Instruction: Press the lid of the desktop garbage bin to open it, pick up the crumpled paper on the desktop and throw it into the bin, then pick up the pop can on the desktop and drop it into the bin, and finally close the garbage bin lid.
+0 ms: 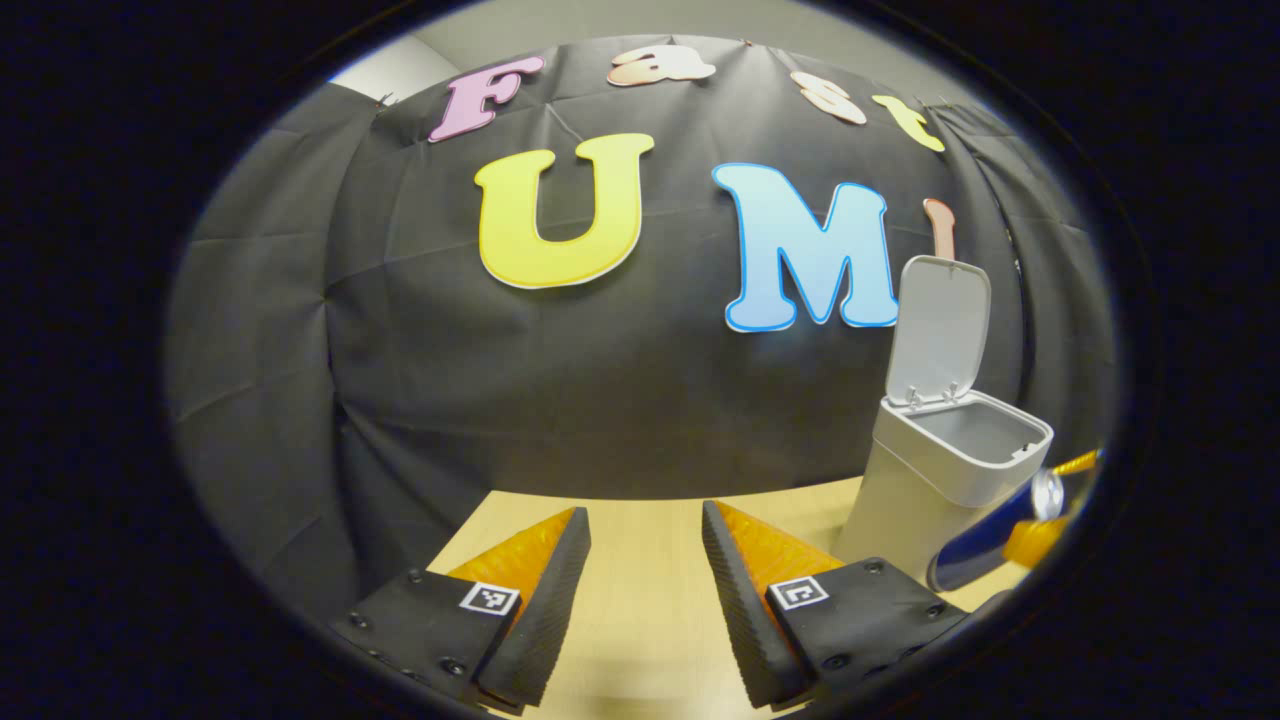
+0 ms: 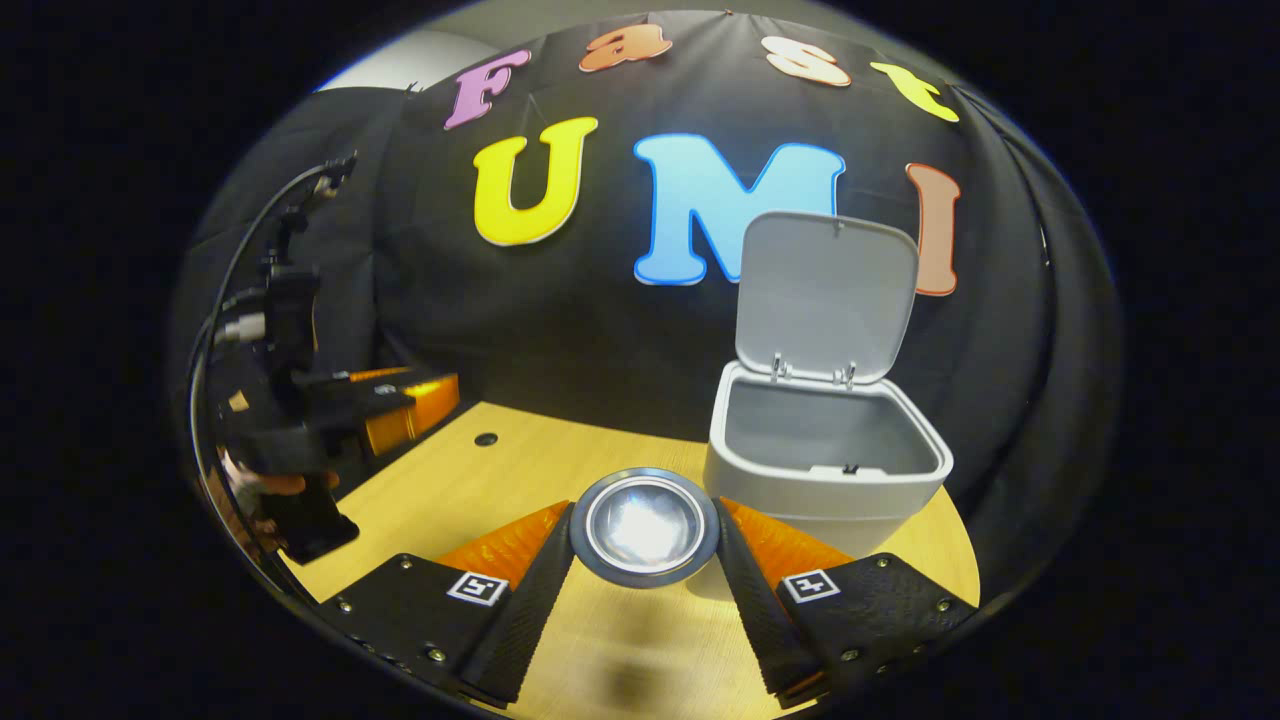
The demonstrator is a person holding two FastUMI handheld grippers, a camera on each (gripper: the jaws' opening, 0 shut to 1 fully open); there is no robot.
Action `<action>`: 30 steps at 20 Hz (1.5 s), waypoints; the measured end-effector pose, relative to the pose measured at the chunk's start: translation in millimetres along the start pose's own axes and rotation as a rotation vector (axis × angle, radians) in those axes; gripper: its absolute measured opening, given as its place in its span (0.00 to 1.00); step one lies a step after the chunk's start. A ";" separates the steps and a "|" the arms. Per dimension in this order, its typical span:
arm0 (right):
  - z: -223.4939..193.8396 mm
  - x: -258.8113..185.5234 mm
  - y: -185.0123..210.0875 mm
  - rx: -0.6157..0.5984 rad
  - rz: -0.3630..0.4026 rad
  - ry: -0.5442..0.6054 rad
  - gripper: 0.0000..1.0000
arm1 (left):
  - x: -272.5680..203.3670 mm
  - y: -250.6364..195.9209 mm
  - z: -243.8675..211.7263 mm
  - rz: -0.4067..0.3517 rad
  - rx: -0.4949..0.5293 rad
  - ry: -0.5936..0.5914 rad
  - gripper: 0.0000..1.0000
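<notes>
**Can clamped in right gripper, bin lid up**

Right gripper view: the right gripper (image 2: 645, 545) holds one can (image 2: 645, 528) end-on between its two fingers, both pressing its sides. Its shiny concave end faces the camera; the body behind that end is hidden. Just beyond and to the right stands one bin (image 2: 830, 480), its lid (image 2: 826, 298) raised nearly upright at the far side and its mouth open. The visible part of the inside looks grey and bare; the bottom is hidden. At far left the left gripper (image 2: 400, 400) is seen side-on, held by a hand (image 2: 265, 485) cut off at the edge. Whether those jaws are parted cannot be told from this angle.

Left gripper view: the left gripper (image 1: 645, 560) has its jaws well apart with nothing between them, above the table (image 1: 640, 620). The bin (image 1: 940, 470) stands at right with its lid (image 1: 938, 330) up. Near the right edge the can (image 1: 1000, 530) appears from the side, tilted, blue with a silver rim, beside the bin's near wall and below its mouth. Orange parts around it are cut off and hard to make out.

Count: one bin, one can, two grippers. A small dark hole (image 2: 487, 439) marks the table's far left.
</notes>
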State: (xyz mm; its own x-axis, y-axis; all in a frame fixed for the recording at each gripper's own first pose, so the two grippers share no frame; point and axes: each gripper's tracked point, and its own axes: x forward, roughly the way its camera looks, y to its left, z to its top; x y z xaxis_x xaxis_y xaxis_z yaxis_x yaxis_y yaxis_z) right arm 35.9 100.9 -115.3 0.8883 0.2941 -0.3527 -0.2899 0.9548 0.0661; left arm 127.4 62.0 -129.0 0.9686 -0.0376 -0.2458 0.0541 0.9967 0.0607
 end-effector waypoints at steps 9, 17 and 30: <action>96.5 -5.5 -59.3 -0.018 -0.108 -0.217 0.84 | 5.7 -20.8 4.3 -0.018 0.005 -0.004 0.76; 102.3 8.9 -127.7 -0.028 -0.223 -0.218 0.84 | 8.6 -19.3 3.5 0.005 -0.005 0.006 0.76; 27.0 58.1 -179.4 -0.013 -0.255 -0.024 0.85 | 2.9 -0.9 0.6 0.081 0.016 0.017 0.76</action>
State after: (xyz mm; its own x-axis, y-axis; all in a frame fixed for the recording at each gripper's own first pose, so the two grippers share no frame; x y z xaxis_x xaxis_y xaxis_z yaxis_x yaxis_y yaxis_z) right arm 149.1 -52.1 -122.5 0.9415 0.0447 -0.3341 -0.0596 0.9976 -0.0344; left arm 130.3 61.0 -129.2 0.9658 0.0439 -0.2555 -0.0197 0.9951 0.0965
